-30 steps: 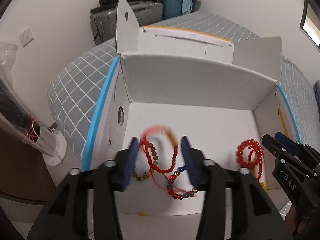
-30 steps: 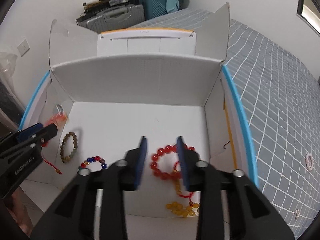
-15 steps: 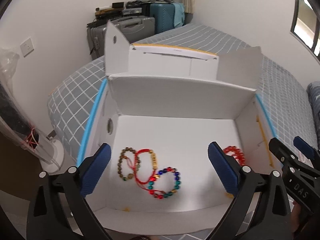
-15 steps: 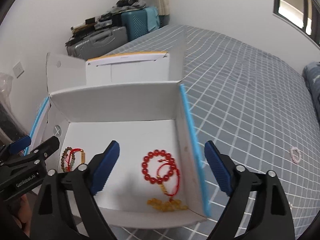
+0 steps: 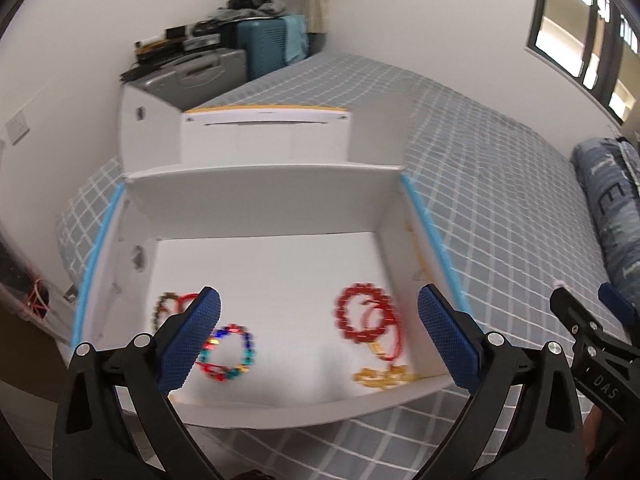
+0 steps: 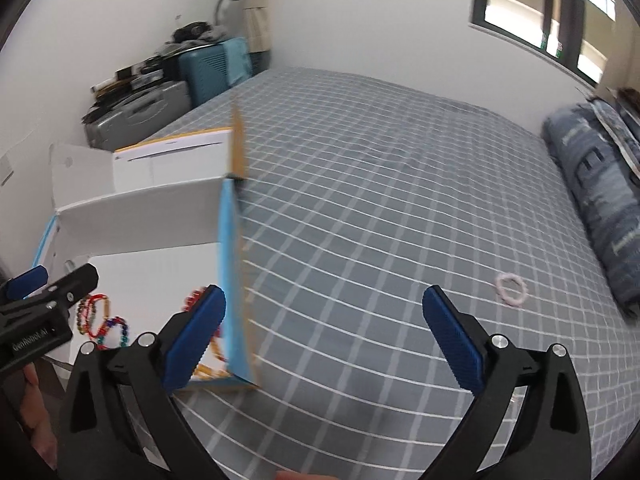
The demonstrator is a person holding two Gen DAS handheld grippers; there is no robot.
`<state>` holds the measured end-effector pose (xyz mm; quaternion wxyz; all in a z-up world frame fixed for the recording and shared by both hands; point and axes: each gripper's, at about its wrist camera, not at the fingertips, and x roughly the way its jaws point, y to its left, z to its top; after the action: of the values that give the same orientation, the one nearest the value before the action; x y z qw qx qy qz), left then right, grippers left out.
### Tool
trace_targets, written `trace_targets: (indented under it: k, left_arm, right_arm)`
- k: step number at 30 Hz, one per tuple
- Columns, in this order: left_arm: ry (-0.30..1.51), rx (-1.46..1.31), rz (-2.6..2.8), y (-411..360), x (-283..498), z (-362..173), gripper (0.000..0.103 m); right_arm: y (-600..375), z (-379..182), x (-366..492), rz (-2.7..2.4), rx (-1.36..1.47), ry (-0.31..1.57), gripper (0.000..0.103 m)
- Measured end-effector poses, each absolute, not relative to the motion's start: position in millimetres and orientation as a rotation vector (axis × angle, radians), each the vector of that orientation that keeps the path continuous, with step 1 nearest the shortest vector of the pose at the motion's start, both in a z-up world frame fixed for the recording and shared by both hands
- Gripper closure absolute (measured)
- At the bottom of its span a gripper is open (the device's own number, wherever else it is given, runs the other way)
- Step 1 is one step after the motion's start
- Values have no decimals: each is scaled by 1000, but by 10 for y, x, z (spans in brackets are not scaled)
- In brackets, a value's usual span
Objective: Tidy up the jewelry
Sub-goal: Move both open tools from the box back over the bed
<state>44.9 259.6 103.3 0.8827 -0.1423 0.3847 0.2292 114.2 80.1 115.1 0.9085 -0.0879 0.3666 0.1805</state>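
L hand-held gripper spread wide, empty, R hand-held gripper jaws opening, empty, bracelets in white box

Bright, even daylight enters from the window at the far right; shadows are soft. Motion blur smears both views, and fisheye distortion bends the dark-vignetted edges.

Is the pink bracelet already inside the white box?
No, the pink bracelet lies on the grey checked bedspread, well apart from the white box.
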Motion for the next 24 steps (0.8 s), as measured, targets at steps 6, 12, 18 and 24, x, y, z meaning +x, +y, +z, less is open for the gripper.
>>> trace_targets:
  k: [6, 12, 18, 24]
  left_arm:
    - [820, -248, 377, 1971, 783, 1056, 6]
    - [852, -171, 278, 1279, 1207, 1019, 6]
    - [925, -119, 178, 637, 1727, 829, 6]
    - [966, -81, 102, 101, 2267, 625, 6]
  right_arm:
    - [110, 1096, 1153, 292, -163, 773, 8]
    - [-547, 952, 1096, 220, -171, 802, 8]
    - [-1195, 733, 1050, 165, -132, 833, 10]
    - [-1503, 447, 1134, 177, -81, 863, 17]
